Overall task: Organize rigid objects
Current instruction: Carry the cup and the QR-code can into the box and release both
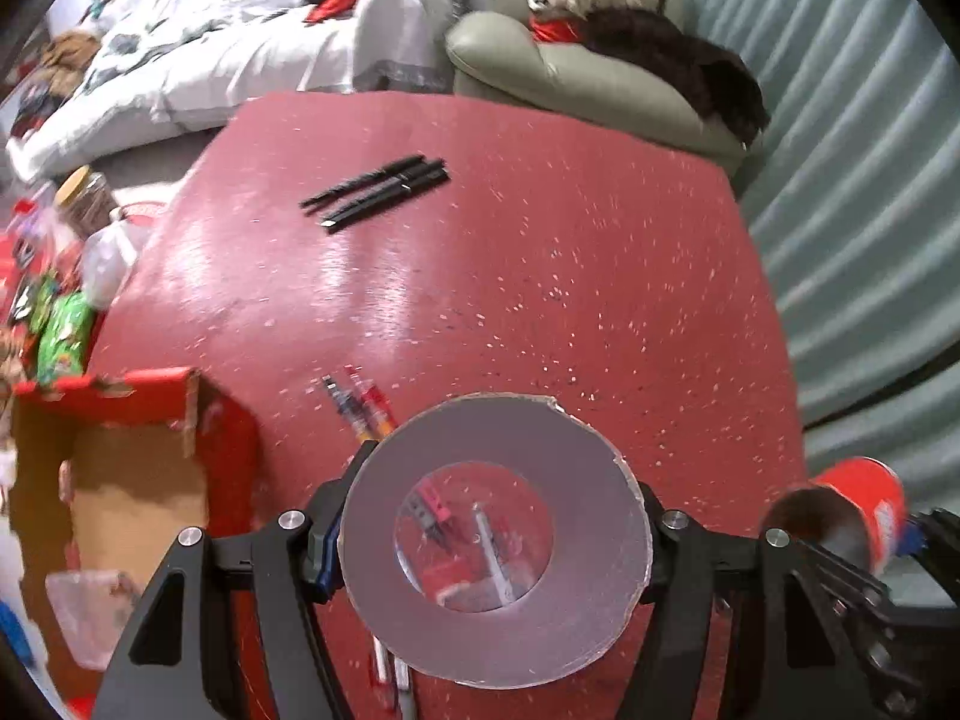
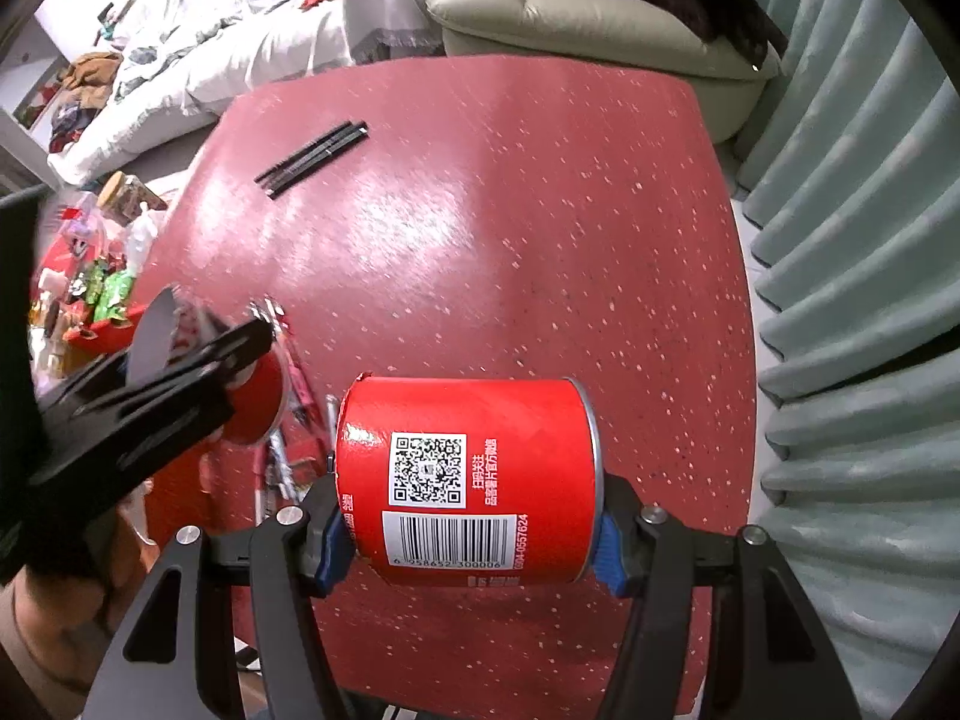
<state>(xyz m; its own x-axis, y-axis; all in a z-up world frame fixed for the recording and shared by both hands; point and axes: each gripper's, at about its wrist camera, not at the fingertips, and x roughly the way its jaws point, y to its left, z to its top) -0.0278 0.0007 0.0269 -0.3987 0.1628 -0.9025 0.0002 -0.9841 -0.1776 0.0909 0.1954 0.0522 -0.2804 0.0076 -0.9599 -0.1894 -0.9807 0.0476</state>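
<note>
Left wrist view: the left gripper [image 1: 495,546] is clasping a short grey-lined cardboard tube [image 1: 495,540] above the speckled red table [image 1: 540,240]; black pens [image 1: 375,192] are lying at eleven o'clock.

Right wrist view: the right gripper [image 2: 468,531] is gripping a red barcode-printed can [image 2: 468,480] sideways (apparently mid-sorting); next it needs a clear spot for setting down.

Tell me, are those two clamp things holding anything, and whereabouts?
Yes. The left hand-held gripper clamps a red tube, seen end-on, by its opposite sides. The right hand-held gripper clamps a red can lying sideways, pressing on its two ends.
</note>
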